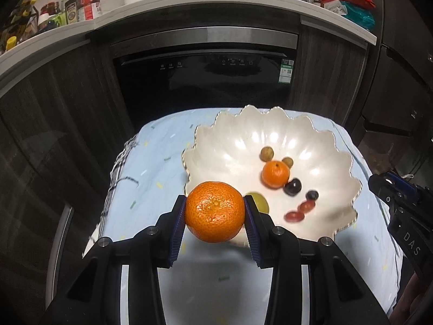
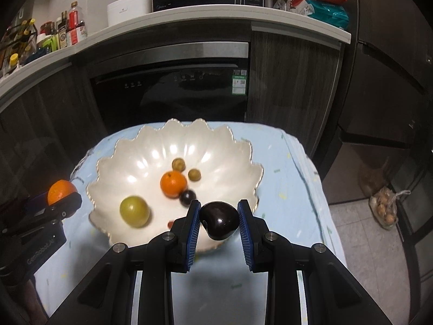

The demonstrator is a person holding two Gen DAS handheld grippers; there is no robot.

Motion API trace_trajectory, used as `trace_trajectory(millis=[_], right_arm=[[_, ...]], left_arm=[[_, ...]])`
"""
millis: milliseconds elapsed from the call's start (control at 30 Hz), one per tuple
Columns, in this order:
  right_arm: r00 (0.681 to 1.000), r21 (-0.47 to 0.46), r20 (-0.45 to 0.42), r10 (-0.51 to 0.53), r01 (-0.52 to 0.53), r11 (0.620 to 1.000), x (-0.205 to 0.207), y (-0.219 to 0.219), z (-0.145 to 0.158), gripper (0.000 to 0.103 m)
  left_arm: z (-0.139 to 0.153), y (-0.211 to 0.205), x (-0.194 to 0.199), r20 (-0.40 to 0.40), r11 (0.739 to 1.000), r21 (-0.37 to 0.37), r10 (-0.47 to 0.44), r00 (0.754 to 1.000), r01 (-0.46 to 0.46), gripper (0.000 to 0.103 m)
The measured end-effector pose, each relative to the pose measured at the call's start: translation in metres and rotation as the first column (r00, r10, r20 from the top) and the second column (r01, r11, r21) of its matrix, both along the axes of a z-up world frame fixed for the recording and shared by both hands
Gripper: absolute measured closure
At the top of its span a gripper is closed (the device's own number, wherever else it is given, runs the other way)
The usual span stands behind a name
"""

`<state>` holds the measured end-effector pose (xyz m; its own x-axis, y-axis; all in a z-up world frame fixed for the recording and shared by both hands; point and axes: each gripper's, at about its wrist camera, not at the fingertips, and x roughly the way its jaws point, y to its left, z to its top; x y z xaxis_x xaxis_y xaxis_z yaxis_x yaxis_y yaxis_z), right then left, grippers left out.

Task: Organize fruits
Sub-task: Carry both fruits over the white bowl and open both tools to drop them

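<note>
Left tongs (image 1: 215, 212) are gripping a large tangerine (image 1: 214, 211) at lower centre of the left view, just in front of the scalloped white bowl (image 1: 230, 138), which is holding a smaller tangerine (image 1: 275, 174) and small fruits. Right tongs (image 2: 219, 220) are clamping a dark plum (image 2: 219, 220) at lower centre of the right view, over the bowl's near rim, with a green fruit (image 2: 134, 211) lying inside at left.

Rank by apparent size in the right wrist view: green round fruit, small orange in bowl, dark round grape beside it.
1. Green round fruit, though nearer the camera
2. Small orange
3. Dark round grape
</note>
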<state>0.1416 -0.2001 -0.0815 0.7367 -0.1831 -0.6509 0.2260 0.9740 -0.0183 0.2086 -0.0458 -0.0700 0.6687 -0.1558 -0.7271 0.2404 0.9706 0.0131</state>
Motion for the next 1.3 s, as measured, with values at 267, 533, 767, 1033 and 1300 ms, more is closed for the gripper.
trace_trajectory(millis=[267,533,767,1033,1300], right_arm=[[1.0,-0.017,0.012,0.004,-0.004,1.0,0.035,-0.011,0.002,0.074],[1.0,-0.012,-0.016,-0.003,0.003,1.0,0.069,-0.023,-0.009,0.074],[0.999,-0.007,-0.043,-0.006,0.006,1.0,0.091,-0.029,-0.02,0.074],[0.996,0.011,-0.087,-0.006,0.007,1.0,0.107,-0.037,-0.034,0.073],[0.991,0.012,-0.133,-0.003,0.004,1.0,0.113,-0.038,-0.044,0.07]], left_arm=[[-0.004,-0.008,0.033,0.004,1.0,0.009,-0.006,1.0,0.006,0.062],[-0.019,-0.014,0.064,-0.023,1.0,0.02,-0.014,1.0,0.014,0.062],[-0.032,-0.019,0.08,-0.053,1.0,0.013,-0.018,0.998,0.019,0.062],[-0.042,-0.024,0.09,-0.088,1.0,-0.001,-0.03,0.996,0.03,0.062],[-0.05,-0.024,0.091,-0.118,1.0,0.007,-0.019,0.993,0.02,0.061]])
